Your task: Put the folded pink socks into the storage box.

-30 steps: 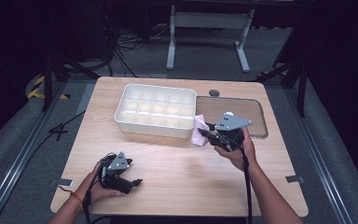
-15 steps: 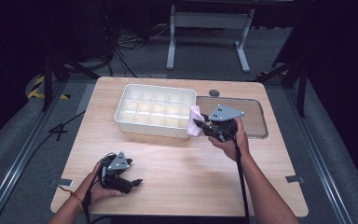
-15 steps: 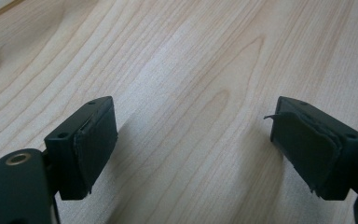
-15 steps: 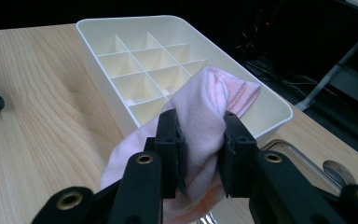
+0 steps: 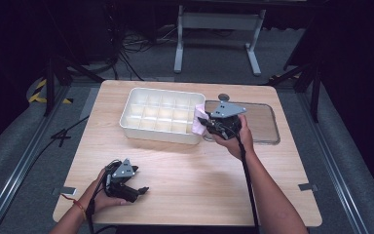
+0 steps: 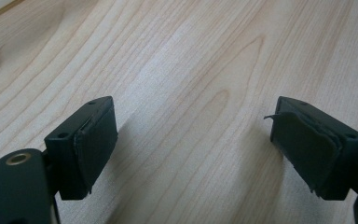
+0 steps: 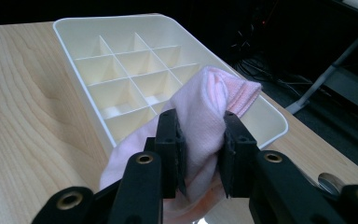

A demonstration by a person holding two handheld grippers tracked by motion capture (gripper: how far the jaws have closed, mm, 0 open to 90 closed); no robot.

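right gripper [image 5: 205, 123] clamped on a folded pink cloth [image 7: 205, 116], pads squeezing the bunched fabric from both sides, looks like a small rolled sock or towel, cannot tell which. compared with a second ago, carried leftward across the table: then out over bare wood to the right of the white divided tray [image 5: 141, 127], half a second ago closer in, now right at the tray's right-hand rim with the cloth touching or just overlapping that edge. grip unchanged through the move, same bunch of fabric between the jaws. seen along the right gripper view, cloth held up above the near corner of the tray, cells below it all bare, cloth tail hanging under the jaws. left gripper [image 5: 135, 191] parked near the front-left of the wooden table [image 5: 185, 170], same spot as a second ago, jaws spread wide with nothing between the pads [image 6: 95, 140], just wood grain under them. clear lid or flat transparent tray [image 5: 263, 122] lying to the right, behind the right hand, untouched. meaning for the job: transport leg nearly done, cloth arrived at the tray, probably headed into one of the right-side compartments; still left are lowering into a cell and letting go. not yet inside any compartment.
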